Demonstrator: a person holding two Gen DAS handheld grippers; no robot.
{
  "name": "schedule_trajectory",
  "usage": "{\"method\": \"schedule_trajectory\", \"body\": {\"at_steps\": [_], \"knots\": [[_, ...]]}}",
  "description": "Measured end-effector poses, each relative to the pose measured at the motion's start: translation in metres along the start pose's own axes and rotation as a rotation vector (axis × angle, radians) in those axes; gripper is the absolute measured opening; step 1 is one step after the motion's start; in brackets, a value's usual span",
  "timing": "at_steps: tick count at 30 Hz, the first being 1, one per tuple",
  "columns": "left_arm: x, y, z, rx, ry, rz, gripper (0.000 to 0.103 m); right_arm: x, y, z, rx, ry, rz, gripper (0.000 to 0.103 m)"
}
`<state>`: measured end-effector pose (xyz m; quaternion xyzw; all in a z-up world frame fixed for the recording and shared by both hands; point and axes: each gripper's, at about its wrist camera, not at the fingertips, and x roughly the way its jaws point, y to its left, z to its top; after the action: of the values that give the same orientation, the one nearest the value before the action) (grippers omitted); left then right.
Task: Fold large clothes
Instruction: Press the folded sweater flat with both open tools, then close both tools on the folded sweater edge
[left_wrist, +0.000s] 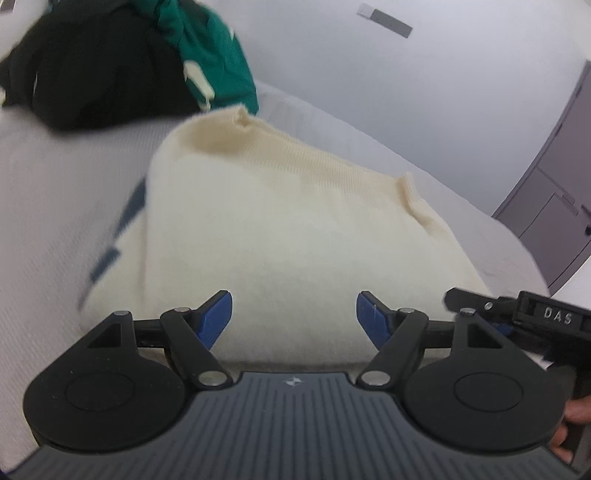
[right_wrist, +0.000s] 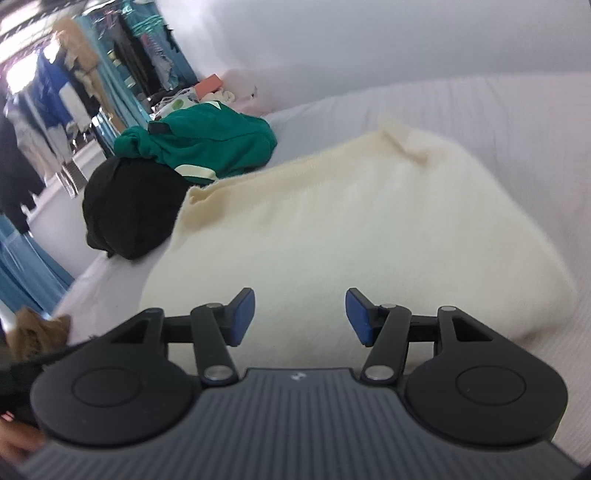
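Note:
A cream knit sweater lies folded on the white bed, with blue patches showing at its left edge. In the right wrist view the same cream sweater fills the middle. My left gripper hovers over the sweater's near edge, its blue pads wide apart with nothing between them. My right gripper also stands open above the near edge, holding nothing. The right gripper's black body shows at the right in the left wrist view.
A black garment and a green one lie heaped on the bed beyond the sweater. Hanging clothes fill the far left. A grey cabinet stands by the white wall. A brown item lies at the bed's near left.

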<state>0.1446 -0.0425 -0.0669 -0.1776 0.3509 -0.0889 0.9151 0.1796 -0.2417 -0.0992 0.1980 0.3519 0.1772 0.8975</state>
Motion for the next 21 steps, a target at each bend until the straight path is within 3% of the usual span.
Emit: {"method": "schedule_trajectory", "body": {"at_steps": [5,6,8,15,19,21], "knots": [[0.008,0.011,0.001,-0.085,0.032,-0.035,0.081,0.018,-0.016,-0.009,0.182,0.102,0.082,0.063],[0.009,0.012,0.001,-0.093,0.035,-0.033,0.082,0.021,-0.018,-0.011,0.205,0.114,0.089,0.076],[0.012,0.014,0.001,-0.103,0.038,-0.034,0.085,0.026,-0.024,-0.014,0.272,0.130,0.119,0.090],[0.016,0.019,0.001,-0.146,0.051,-0.066,0.095,0.054,-0.050,-0.021,0.477,0.188,0.154,0.090],[0.017,0.027,0.002,-0.222,0.075,-0.115,0.100,0.066,-0.065,-0.024,0.611,0.176,0.172,0.090],[0.019,0.036,0.000,-0.296,0.103,-0.156,0.101,0.065,-0.064,-0.025,0.618,0.157,0.183,0.090]]}}
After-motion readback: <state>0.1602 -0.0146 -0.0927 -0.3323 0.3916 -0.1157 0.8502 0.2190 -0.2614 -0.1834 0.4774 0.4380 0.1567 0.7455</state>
